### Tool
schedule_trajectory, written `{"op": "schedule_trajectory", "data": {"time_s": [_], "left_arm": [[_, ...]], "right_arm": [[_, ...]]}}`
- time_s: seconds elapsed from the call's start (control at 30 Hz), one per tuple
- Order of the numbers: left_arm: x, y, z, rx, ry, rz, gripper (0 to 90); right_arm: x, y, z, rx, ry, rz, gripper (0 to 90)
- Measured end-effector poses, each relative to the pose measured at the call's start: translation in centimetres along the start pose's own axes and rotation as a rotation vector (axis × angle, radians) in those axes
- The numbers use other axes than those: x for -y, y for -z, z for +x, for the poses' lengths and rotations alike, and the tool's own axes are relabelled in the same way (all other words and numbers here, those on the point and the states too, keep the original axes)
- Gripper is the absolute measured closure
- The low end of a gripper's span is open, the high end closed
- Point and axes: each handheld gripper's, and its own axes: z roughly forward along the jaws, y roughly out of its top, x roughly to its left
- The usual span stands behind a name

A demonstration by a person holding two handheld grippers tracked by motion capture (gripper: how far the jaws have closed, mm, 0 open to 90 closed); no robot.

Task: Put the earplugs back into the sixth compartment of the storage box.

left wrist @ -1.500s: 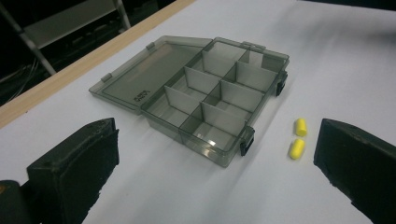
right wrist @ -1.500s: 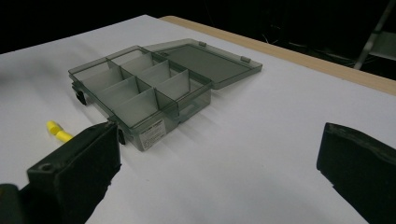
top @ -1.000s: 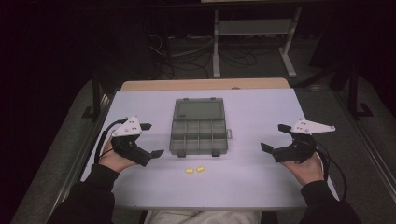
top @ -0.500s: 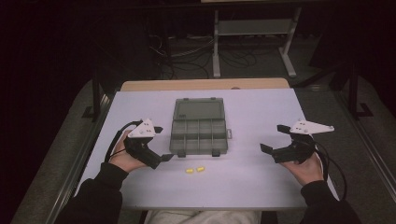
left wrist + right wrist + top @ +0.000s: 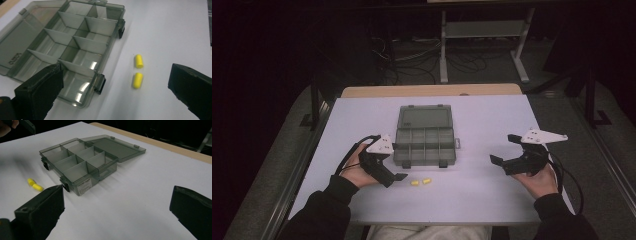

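White-topped table, wooden edge strip along its far side; bears all items below

Smoke-grey translucent plastic compartment box, near the table's middle, lid folded flat open on the far side; base split by dividers into eight cells in two rows, all cells empty as far as the views show; two dark latches on its near wall, seen close in the left gripper view and at an angle in the right gripper view

Left gripper, black, grey three-cornered plate on top, held in the person's left hand just beside the box's near left corner; jaws spread wide, nothing between them but bare table and the plugs ahead; one jaw overlaps the box's near wall in the left gripper view

Right gripper, black, same plate, held in the right hand well apart from the box on the table's right side; jaws wide apart, holding nothing

Yellow foam earplugs, two, lying end to end on the table just in front of the box's near wall, not touching it; close ahead of the left gripper, seen at and
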Motion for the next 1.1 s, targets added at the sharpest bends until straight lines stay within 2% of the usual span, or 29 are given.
{"op": "schedule_trajectory", "data": {"time_s": [0.13, 0.43, 1.1], "left_arm": [[0.0, -0.8, -0.3, 0.026, -0.002, 0.01, 0.0], [0.1, -2.6, -0.9, 0.055, -0.027, 0.047, 0.0], [-0.1, -4.8, -2.0, 0.098, -0.079, 0.11, 0.7]], "right_arm": [[0.0, 0.0, 0.0, 0.0, 0.002, 0.001, 0.0], [-0.1, -0.1, 0.1, -0.004, 0.004, 0.002, 0.0], [-0.1, -0.2, 0.2, -0.011, 0.008, 0.014, 0.0]]}}
